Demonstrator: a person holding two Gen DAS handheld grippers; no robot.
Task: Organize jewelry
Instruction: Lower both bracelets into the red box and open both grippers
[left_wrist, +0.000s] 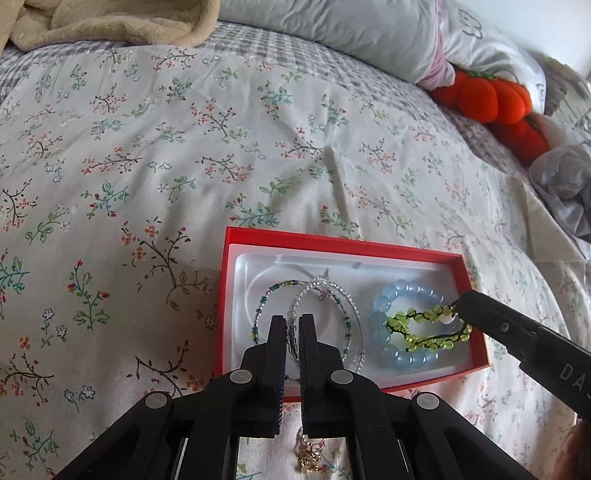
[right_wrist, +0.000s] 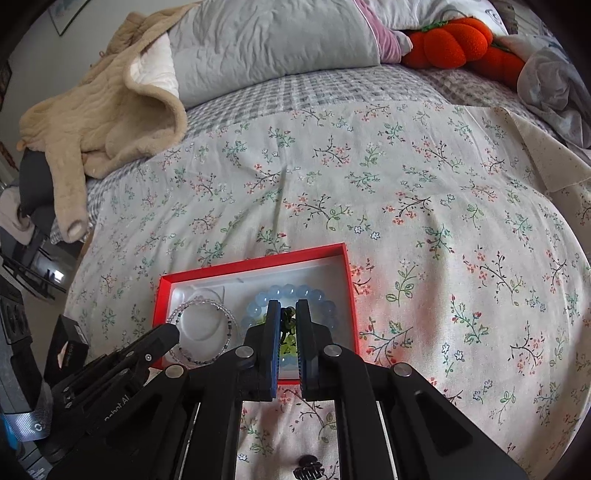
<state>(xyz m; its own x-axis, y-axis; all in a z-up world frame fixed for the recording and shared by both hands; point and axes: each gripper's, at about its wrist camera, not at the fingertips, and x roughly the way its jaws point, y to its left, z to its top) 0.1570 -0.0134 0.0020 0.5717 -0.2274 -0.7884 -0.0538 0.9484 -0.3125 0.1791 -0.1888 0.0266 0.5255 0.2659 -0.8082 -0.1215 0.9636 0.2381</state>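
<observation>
Left gripper (left_wrist: 292, 325) pinched on clear bead bracelet (left_wrist: 325, 317), right gripper (right_wrist: 287, 314) narrow, seemingly nipping green bead bracelet (left_wrist: 432, 328) over blue bead bracelet (left_wrist: 402, 325), all inside red box (left_wrist: 332, 242), long axis sideways, on bed (left_wrist: 184, 166). Arm lettering partly readable: "DA".

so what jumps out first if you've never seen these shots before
The red box on the flowered bedspread draws the eye first; its white tray holds a blue bead bracelet, a green bead bracelet and clear bead loops. The left gripper is shut on the clear loops and the right gripper on the green bracelet. Far back, an orange plush pumpkin lies by the pillows.
</observation>
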